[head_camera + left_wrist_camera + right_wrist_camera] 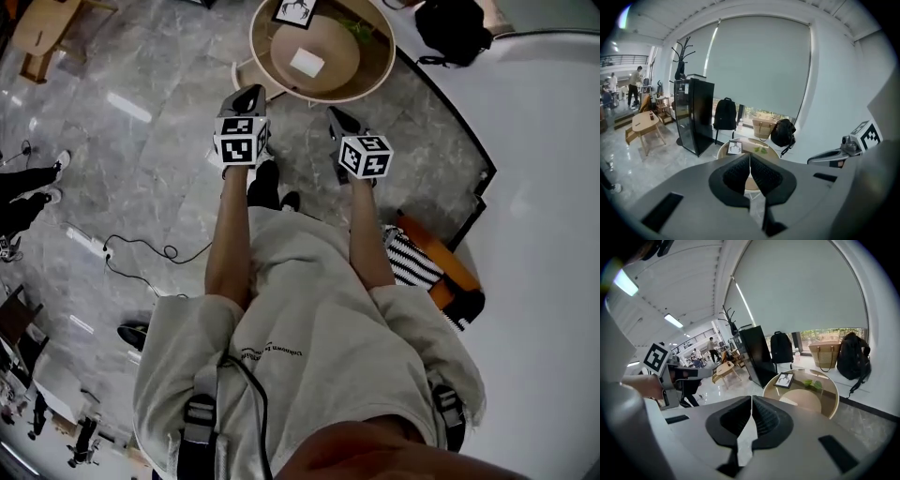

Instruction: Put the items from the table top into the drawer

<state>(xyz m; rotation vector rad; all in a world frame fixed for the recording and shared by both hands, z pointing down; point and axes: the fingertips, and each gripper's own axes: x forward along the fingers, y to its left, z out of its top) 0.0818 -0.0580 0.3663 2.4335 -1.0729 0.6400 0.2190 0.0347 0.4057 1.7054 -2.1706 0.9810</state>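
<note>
Task not started, I judge. Left claw (248,97) and right claw (339,120) are both fully closed and empty, short of the round desk (382,80). Picture card (294,9), green bits (356,28) and white block (307,63) are all at the desk. I can't spot a drawer.

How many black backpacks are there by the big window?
2. One black backpack is beside the tall black cabinet; the other sits right of the woven tote bag. Others may be hidden.
</note>
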